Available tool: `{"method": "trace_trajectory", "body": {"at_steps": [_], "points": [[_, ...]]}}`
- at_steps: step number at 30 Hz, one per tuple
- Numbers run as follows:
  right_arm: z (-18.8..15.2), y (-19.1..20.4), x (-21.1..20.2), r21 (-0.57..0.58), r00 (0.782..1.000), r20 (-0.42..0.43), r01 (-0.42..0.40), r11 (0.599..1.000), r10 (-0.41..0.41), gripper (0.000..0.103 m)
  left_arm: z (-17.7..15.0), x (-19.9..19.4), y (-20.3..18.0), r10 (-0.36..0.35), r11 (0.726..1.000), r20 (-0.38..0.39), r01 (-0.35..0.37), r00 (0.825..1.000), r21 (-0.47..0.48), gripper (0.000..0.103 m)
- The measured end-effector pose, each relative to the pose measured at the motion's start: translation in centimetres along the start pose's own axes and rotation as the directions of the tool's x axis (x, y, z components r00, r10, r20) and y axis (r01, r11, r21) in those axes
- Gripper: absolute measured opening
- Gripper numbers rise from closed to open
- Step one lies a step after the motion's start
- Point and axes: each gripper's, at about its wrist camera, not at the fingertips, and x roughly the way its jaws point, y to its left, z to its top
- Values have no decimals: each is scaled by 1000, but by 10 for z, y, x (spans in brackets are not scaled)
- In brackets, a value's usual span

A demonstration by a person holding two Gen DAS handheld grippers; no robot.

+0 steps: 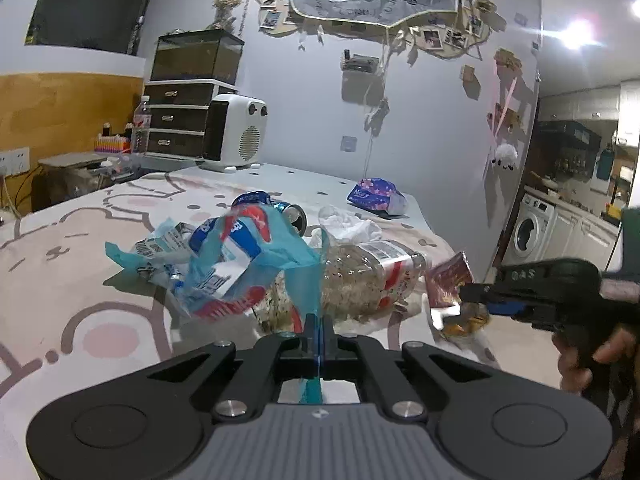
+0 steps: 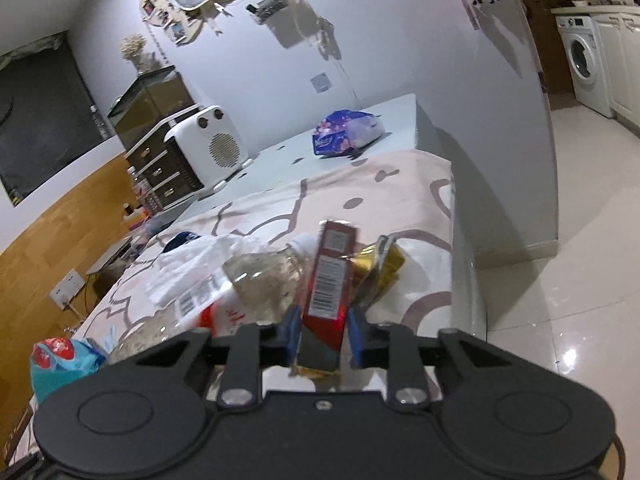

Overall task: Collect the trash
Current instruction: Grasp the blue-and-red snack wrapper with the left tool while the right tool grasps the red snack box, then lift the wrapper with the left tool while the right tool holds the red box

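left wrist view: the left gripper (image 1: pixel 319 330) has its two fingers pressed together on a strip of the teal plastic wrapper (image 1: pixel 256 256), which runs up from between the fingertips and spreads out ahead and to the left of them, raised above the patterned bedcover (image 1: pixel 80 280). just beyond the fingertips a crushed clear bottle (image 1: pixel 360 276) with a red-and-white label lies on its side; farther ahead lie a dented can (image 1: pixel 294 216) and crumpled white tissue (image 1: pixel 352 228), and well beyond them a purple tissue pack (image 1: pixel 378 196). to the right of the fingers the right gripper (image 1: pixel 466 300), borne by a hand (image 1: pixel 588 356), reaches in from the edge and pinches a red carton (image 1: pixel 448 280) with gold foil below it. right wrist view: the right gripper (image 2: pixel 324 336) has its blue-padded fingers (image 2: pixel 292 332) closed against the two sides of the red carton (image 2: pixel 332 276), which stands up between them showing a barcode; the jaws are narrow rather than fully together. a gold foil wrapper (image 2: pixel 382 264) sits just right of the carton beyond the fingertips. the clear bottle (image 2: pixel 260 284) lies just left of the fingers, the white tissue (image 2: pixel 200 260) beyond it, and the teal wrapper (image 2: pixel 60 360) shows far to the left. the purple tissue pack (image 2: pixel 346 130) lies well ahead, near a white heater (image 2: pixel 208 144).
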Motion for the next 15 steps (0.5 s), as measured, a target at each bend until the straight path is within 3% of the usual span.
{"method": "trace_trajectory", "body": {"at_steps": [10, 15], "points": [[-28, 5, -69, -10, 998, 8, -66, 998, 66, 22, -3, -43, -4, -26, 1000, 23, 27, 999, -16, 0], [-45, 7, -107, 1, 995, 15, -99, 995, 99, 22, -10, -69, -13, -80, 996, 14, 79, 997, 33, 0]]}}
